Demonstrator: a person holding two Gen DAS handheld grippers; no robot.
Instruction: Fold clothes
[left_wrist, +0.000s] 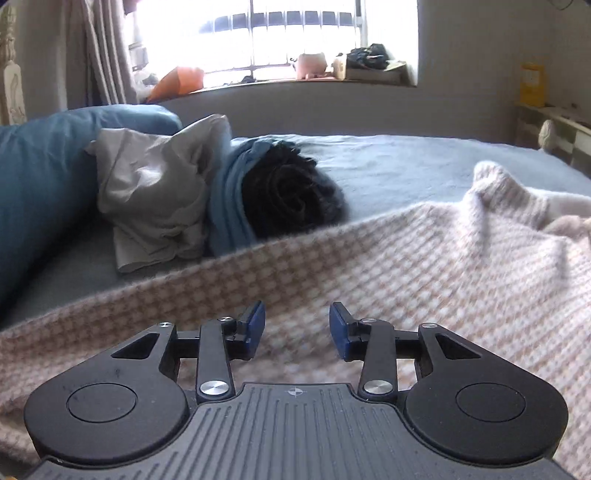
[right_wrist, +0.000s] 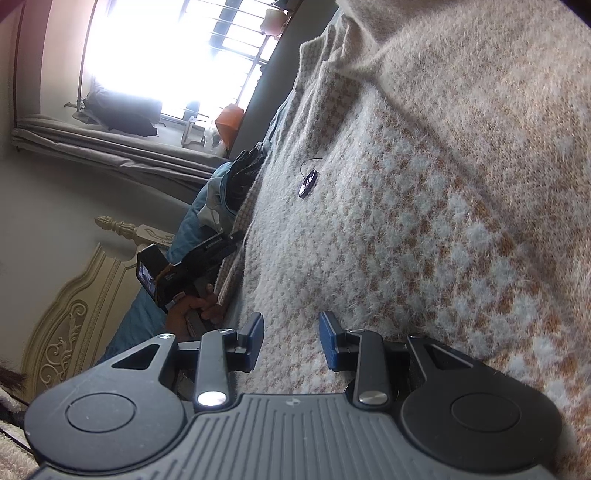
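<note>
A: Woolly, checked beige-and-white knit, the coat (left_wrist: 424, 280) lies spread on the bed (left_wrist: 388, 166), filling the foreground of the left wrist view. The left gripper (left_wrist: 297, 328) hovers over it, fingers (left_wrist: 255, 325) parted, nothing between them. Behind its far edge sit a crumpled grey garment (left_wrist: 155, 199) and a rolled dark garment (left_wrist: 291, 192).

B: And the right wrist view?

A: Tilted sideways. The right gripper (right_wrist: 291, 339) sits low against the same coat (right_wrist: 424, 221), fingers (right_wrist: 253, 339) apart; whether any cloth is caught I cannot tell. A dark button (right_wrist: 307, 183) shows on the front. The other hand (right_wrist: 192, 314) holds its gripper at the coat's edge.

B: How would it handle?

A: Soft, thick and limp, I'd judge, fairly heavy for cloth. Best pinched at a hem or edge, since the fuzzy face may slip.
</note>
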